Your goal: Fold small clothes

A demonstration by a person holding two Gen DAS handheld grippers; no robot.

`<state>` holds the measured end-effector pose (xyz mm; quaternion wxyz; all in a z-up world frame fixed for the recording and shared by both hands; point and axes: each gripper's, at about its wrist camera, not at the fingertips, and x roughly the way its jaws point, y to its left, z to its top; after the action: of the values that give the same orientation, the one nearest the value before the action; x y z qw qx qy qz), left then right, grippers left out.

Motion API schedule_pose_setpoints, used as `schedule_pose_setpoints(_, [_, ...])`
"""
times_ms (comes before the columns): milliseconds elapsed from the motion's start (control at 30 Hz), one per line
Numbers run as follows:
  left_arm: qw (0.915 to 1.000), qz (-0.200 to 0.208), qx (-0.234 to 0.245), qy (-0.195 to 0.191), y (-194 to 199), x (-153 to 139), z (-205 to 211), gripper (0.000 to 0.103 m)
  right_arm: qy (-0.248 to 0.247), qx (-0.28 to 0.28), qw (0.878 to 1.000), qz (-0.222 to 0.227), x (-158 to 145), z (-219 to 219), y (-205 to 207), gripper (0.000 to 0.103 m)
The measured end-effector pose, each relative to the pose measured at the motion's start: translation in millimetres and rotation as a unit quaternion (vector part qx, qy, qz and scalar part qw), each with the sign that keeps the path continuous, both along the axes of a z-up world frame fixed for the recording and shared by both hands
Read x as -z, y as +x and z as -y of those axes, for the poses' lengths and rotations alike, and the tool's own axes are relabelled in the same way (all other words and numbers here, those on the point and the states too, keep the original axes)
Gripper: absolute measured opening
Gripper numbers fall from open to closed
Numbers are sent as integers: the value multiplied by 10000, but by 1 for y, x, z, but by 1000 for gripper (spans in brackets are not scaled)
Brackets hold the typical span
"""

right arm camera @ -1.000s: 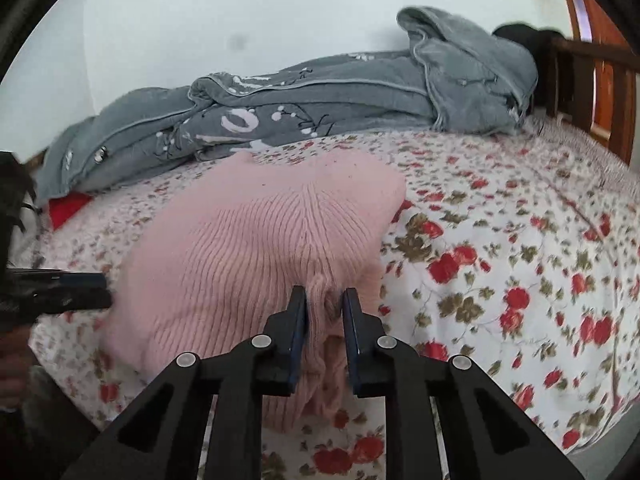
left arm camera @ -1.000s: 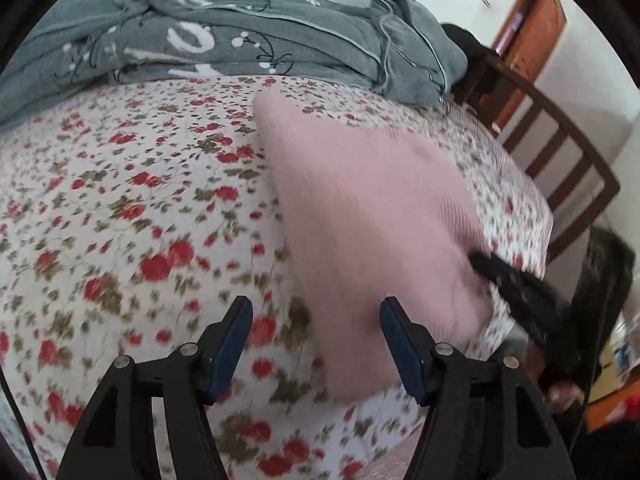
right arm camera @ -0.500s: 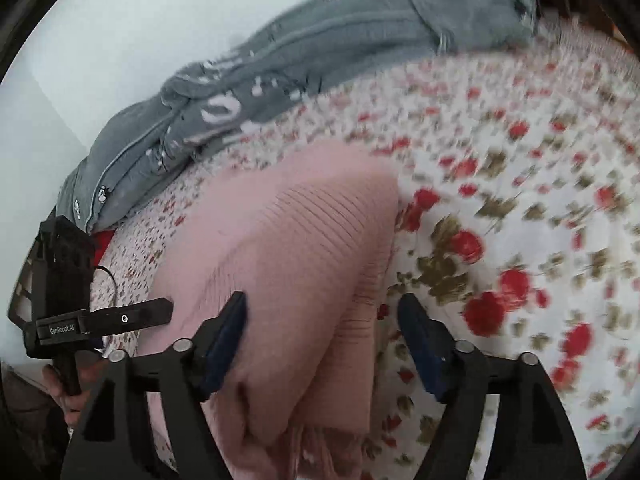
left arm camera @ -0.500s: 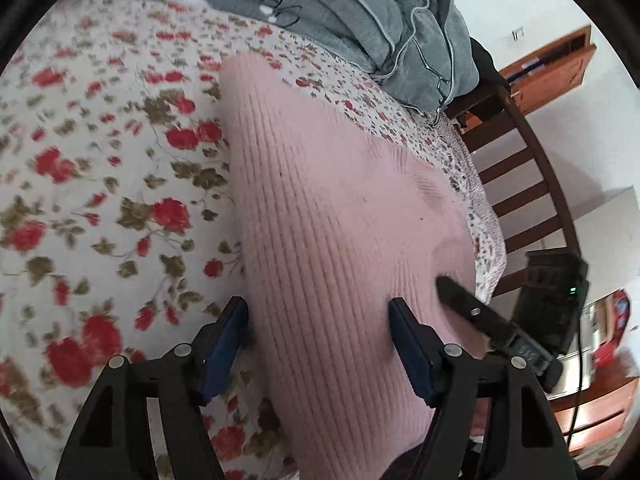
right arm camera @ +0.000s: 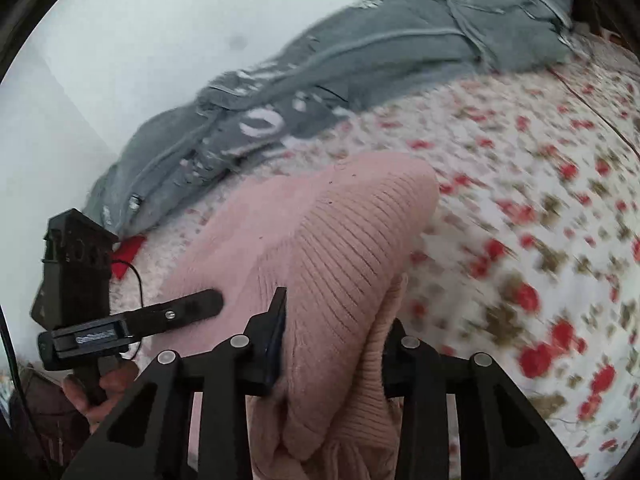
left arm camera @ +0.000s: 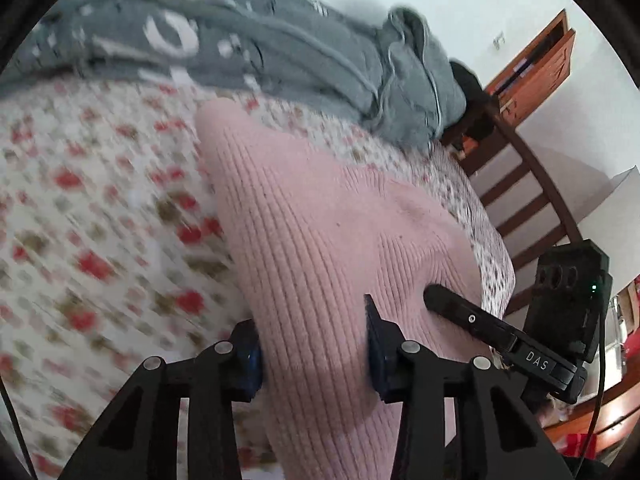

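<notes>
Claws closed onto bunched pink ribbed sweater [left arm camera: 320,248]

Both grippers, left gripper [left arm camera: 312,344] and right gripper [right arm camera: 334,344], have just been closing (pink knit between each pair of jaws), angled downward.

Ahead of me a plain white wall [right arm camera: 132,52] rises behind the bed [right arm camera: 540,184] with its red-flowered sheet. A grey blanket [left arm camera: 256,52] lies bunched along the wall. Dark wooden bed rails [left arm camera: 520,184] curve off right, a brown wooden door [left arm camera: 540,68] beyond.
</notes>
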<state>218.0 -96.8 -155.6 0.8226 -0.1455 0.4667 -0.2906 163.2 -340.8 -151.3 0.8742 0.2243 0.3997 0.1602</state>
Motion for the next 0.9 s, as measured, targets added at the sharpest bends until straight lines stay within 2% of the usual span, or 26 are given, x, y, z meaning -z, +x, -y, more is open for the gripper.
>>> schedule_pose_setpoints(67, [9998, 115, -157, 50, 8, -12, -24, 39, 126, -120, 9998, 77, -5, -15, 13, 34])
schedule_pose_setpoints(200, [9971, 219, -521, 507, 29, -24, -58, 40, 321, -397, 9987, 71, -2, -61, 53, 34])
schedule_pose_setpoints(300, [9937, 158, -745, 829, 49, -18, -80, 41, 357, -539, 9979, 0, 6, -88, 78, 34])
schedule_pose_setpoints(400, [9926, 24, -824, 890, 64, -4, -94, 41, 301, -606, 9976, -124, 21, -107, 96, 34])
schedule_pose_setpoints(533, [9907, -277, -905, 981, 82, 34, -101, 42, 29, -594, 9971, -472, 51, -121, 115, 34])
schedule_pose_setpoints(600, [9906, -252, -929, 967, 82, 45, -101, 43, -41, -540, 9972, -509, 64, -122, 120, 36])
schedule_pose_setpoints(733, [9919, -81, -888, 908, 79, 47, -101, 44, 181, -515, 9973, -499, 70, -114, 120, 36])
schedule_pose_setpoints(800, [9912, -37, -868, 999, 77, 45, -99, 46, 87, -508, 9975, -478, 69, -116, 119, 38])
schedule_pose_setpoints(833, [9903, 22, -856, 1094, 75, 43, -98, 50, -17, -520, 9976, -453, 67, -117, 117, 38])
schedule_pose_setpoints(900, [9876, 163, -867, 1295, 70, 40, -98, 58, -260, -556, 9972, -427, 63, -119, 118, 49])
